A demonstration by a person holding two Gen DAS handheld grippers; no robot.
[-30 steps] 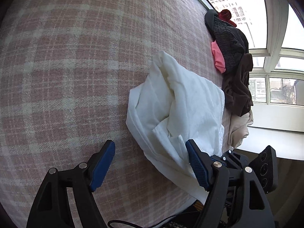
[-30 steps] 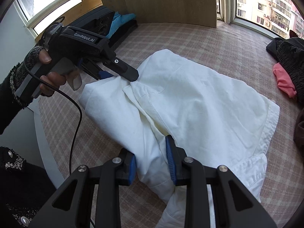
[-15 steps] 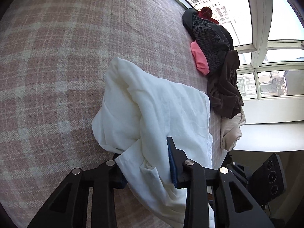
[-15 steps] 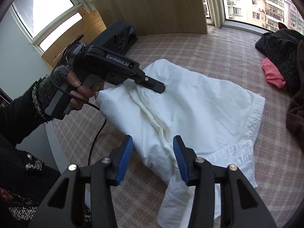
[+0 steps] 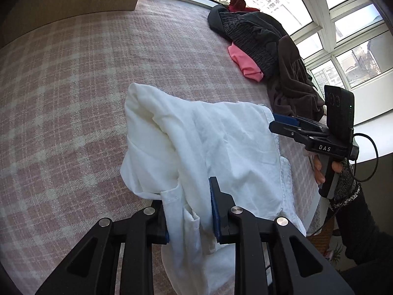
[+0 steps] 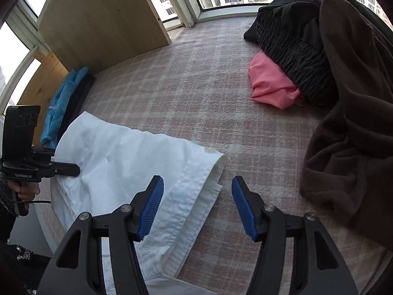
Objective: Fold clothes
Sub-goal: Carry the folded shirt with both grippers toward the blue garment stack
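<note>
The left gripper [image 5: 190, 211] is clenched on the shirt [image 5: 221, 142], holding one edge so the fold stays. The right gripper [image 6: 197, 206] is released, aimed at the hem at its 10 o'clock on the bed [image 6: 184, 86].

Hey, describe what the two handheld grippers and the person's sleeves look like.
Both grippers, left and right, are black with silver rivets and ribbed blue finger pads. Each has a pistol handle, a black box on top and a black cable. One reads "DAS", the other "GenRoboLAI". The sleeves are dark speckled knit.
</note>
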